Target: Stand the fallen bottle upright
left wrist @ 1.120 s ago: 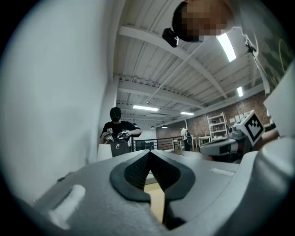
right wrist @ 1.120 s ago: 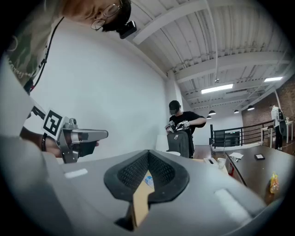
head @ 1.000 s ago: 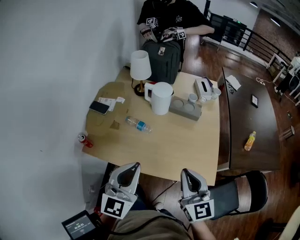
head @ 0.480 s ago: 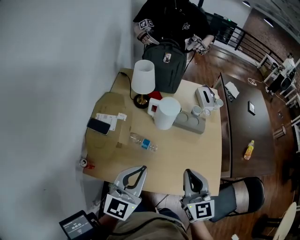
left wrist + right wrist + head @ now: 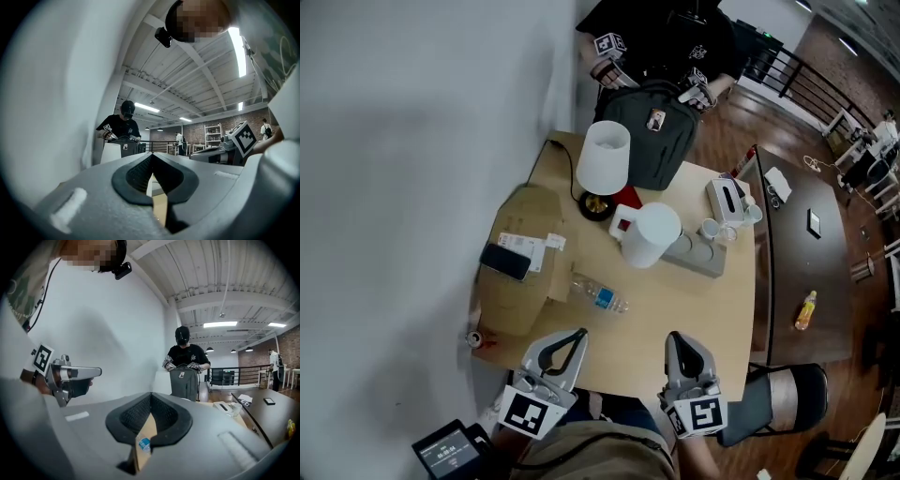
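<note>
A clear plastic bottle (image 5: 600,296) with a blue label lies on its side on the light wooden table (image 5: 675,309), near the front edge. Both grippers hover just in front of that edge, apart from the bottle. My left gripper (image 5: 578,335) is below and a little left of the bottle, its jaws together with nothing between them. My right gripper (image 5: 675,338) is to the bottle's lower right, also shut and empty. In the right gripper view the bottle (image 5: 143,445) shows through the slit under the closed jaw tips (image 5: 151,394). The left gripper view shows closed jaw tips (image 5: 151,157).
Behind the bottle stand a white jug (image 5: 652,234), a white lamp (image 5: 605,159), a grey strip (image 5: 701,258) with cups, a tissue box (image 5: 727,197) and a dark backpack (image 5: 661,131) handled by a person opposite. A phone (image 5: 506,262) lies left; a red can (image 5: 475,337) sits at the corner.
Both grippers have come forward together to the table's near edge, and the bottle now lies closer to them. Their jaws stayed together. The person opposite shifted hands on the backpack.
</note>
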A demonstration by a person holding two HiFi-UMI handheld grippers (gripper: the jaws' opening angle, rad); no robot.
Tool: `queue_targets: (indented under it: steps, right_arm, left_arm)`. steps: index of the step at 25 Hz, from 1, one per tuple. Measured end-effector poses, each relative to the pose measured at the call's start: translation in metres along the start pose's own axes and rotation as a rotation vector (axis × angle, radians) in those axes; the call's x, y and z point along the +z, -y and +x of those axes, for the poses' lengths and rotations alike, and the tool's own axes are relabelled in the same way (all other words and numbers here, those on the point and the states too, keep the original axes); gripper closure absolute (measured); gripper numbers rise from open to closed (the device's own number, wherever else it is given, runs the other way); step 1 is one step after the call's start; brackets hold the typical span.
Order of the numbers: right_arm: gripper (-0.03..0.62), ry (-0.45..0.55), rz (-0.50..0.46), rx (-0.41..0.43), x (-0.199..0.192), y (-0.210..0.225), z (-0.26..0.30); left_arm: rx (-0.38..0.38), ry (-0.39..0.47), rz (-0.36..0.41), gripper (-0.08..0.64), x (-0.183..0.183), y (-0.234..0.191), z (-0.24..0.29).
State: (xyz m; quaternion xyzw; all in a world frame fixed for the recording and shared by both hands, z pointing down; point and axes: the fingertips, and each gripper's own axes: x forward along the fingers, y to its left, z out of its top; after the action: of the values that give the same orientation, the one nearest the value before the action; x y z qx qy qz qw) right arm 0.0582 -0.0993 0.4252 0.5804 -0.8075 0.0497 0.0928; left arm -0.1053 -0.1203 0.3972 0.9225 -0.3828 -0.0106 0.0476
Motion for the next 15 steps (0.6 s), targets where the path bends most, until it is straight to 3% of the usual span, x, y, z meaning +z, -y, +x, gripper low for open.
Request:
queue_targets:
  steps: [6, 11, 13, 14, 15]
  right_arm:
    - [0.589, -0.077, -0.067, 0.145, -0.013, 0.006, 0.041]
    - [0.576, -0.331, -0.253, 0.361, -0.081, -0.006, 0.090]
    - [0.360, -0.456, -0.311, 0.481, -0.117, -0.022, 0.110]
    - [0.314, -0.509, -0.346, 0.535, -0.133, -0.030, 0.120]
    - [0.318, -0.553, -0.390, 0.579, -0.147, -0.038, 0.131]
  left_arm:
    - [0.077, 0.013, 0.010, 0.555, 0.004, -0.013, 0.016]
    - [0.112, 0.019, 0.043, 0.555, 0.011, -0.010, 0.039]
    - [0.128, 0.007, 0.055, 0.555, 0.011, -0.010, 0.044]
    - [0.139, 0.005, 0.056, 0.555, 0.011, -0.010, 0.046]
    - [0.151, 0.004, 0.055, 0.555, 0.010, -0.011, 0.047]
